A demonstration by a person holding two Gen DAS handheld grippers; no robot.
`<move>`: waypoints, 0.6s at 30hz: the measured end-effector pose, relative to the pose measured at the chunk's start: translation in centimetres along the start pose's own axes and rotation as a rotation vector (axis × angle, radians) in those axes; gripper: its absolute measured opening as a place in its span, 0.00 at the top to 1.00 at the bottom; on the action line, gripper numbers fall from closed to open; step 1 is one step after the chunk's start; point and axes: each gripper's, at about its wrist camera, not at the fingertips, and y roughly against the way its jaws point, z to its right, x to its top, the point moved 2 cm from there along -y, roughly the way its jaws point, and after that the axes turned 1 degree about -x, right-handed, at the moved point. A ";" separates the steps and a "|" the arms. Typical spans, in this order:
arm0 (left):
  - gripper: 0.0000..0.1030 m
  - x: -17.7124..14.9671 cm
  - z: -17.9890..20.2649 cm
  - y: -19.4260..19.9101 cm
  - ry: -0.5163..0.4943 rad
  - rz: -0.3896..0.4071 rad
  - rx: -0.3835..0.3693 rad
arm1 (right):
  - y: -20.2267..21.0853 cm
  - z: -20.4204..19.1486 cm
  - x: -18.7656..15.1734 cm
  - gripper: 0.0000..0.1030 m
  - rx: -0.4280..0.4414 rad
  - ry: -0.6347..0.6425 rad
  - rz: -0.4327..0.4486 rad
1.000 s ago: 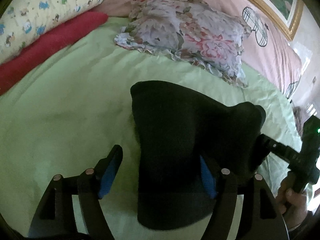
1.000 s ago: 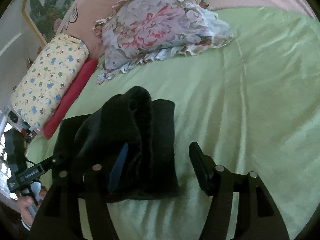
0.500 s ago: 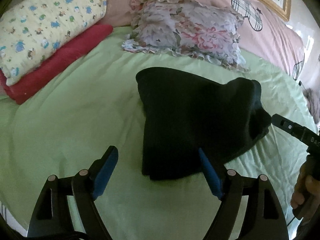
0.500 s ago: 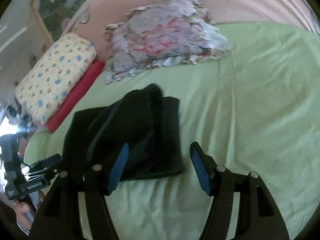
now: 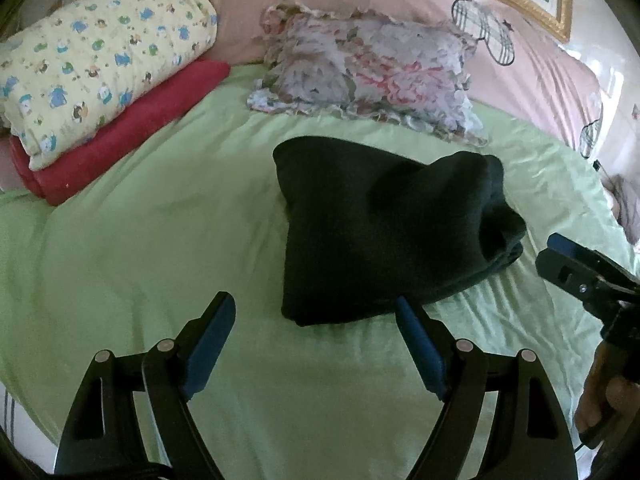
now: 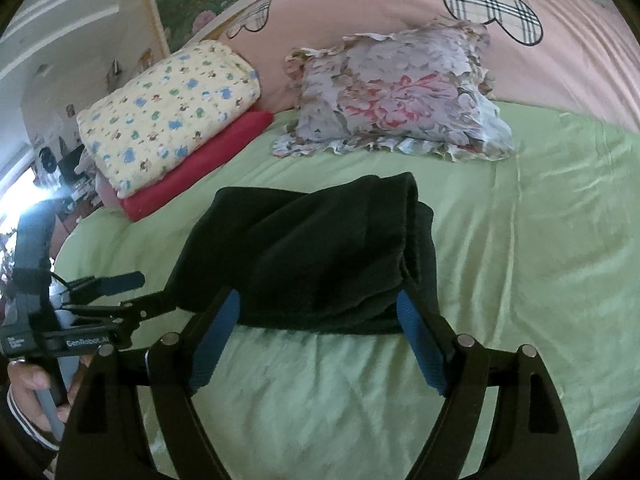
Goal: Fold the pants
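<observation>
Can't see the pants' (image 6: 320, 256) near edge, the right gripper's fingers (image 6: 216, 340) cover its corners.

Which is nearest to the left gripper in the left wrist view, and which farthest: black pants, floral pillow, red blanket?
From the left gripper:
1. Black pants, just ahead, centre.
2. Red blanket, far left.
3. Floral pillow, at the headboard; close to the blanket's rank.

Green-sheeted bed (image 5: 160, 240) (pink headboard (image 6: 360, 12))
</observation>
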 end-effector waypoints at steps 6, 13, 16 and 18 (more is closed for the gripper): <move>0.17 -0.4 0.4 -0.1 0.002 -0.001 -0.008 | 0.2 0.3 -0.7 0.16 0.012 0.009 -0.006; 0.16 -1.0 0.6 -0.5 0.019 0.015 -0.034 | -0.4 0.8 -1.7 0.16 0.006 0.027 -0.011; 0.16 -1.1 0.8 -0.8 0.013 0.007 -0.034 | -0.7 0.7 -2.2 0.16 0.002 0.042 -0.007; 0.16 -1.2 0.8 -0.9 0.014 0.013 -0.034 | -1.0 0.4 -2.5 0.16 -0.006 0.060 -0.013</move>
